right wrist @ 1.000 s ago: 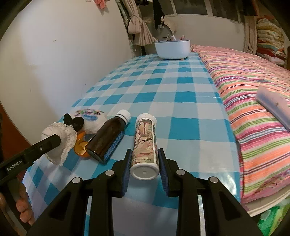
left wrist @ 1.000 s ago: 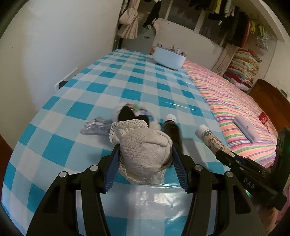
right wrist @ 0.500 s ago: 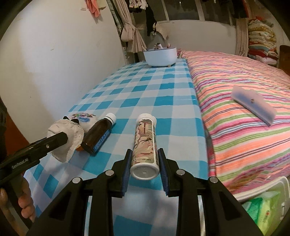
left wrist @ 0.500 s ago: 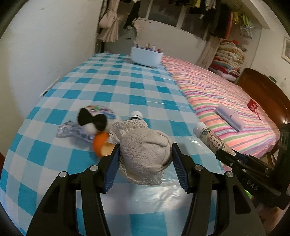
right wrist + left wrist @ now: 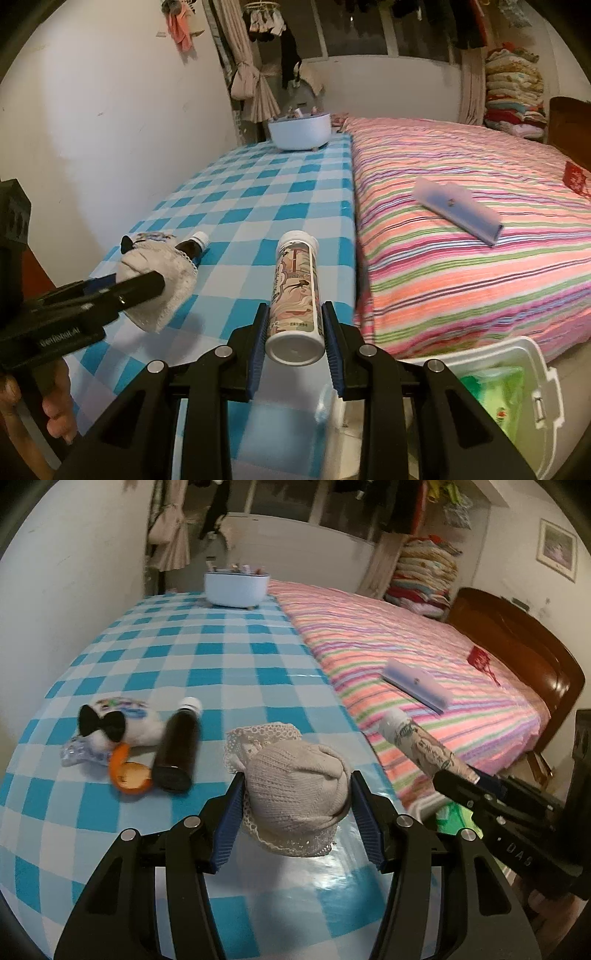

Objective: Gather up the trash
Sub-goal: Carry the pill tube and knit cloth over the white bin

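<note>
Right wrist view is showing the white bin (image 5: 532,373) sitting low to the right of the right gripper (image 5: 295,328), whose jaws are clamping a printed tube (image 5: 295,291) near its base; it is looking stiff, light and smooth, so a firm mid-body hold is seeming wise. Left gripper (image 5: 295,805) is squeezing a soft knitted sock (image 5: 295,794) around its bunched middle, looking light and yielding.

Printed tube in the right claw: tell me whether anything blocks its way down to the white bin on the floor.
Nothing visible does. The right claw grips the printed tube above the table's near corner, and the white bin, open with green wrappers inside, sits lower right beside the striped bed, with only open air between.
</note>
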The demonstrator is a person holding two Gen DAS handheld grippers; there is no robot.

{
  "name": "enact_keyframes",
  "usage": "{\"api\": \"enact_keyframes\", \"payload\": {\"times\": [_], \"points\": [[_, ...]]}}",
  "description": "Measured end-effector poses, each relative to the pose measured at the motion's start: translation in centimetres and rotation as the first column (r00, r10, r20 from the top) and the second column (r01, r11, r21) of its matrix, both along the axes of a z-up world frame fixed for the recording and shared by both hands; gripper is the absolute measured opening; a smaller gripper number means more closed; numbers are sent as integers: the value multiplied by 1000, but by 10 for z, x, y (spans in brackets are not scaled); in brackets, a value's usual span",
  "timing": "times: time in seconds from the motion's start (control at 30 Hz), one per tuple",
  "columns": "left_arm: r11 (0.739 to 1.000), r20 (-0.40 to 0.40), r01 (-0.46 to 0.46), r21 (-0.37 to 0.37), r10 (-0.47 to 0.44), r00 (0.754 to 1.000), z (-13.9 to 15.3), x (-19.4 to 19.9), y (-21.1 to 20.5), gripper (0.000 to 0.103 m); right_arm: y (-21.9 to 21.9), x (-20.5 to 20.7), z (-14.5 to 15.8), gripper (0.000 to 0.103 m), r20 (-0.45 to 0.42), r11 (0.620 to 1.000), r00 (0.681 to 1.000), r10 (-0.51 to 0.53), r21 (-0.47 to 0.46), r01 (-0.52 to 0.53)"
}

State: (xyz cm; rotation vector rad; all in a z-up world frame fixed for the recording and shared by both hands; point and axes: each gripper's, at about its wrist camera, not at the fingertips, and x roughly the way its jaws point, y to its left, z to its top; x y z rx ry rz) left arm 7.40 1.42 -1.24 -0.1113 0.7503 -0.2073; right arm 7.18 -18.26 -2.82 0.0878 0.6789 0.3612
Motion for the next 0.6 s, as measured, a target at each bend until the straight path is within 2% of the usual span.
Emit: {"api": "enact_keyframes", "payload": {"times": [0.6], "points": [[988, 10, 149, 38, -150, 989, 0, -12, -67, 55, -71, -61, 3, 28, 50, 990, 990, -134, 58, 131]]}}
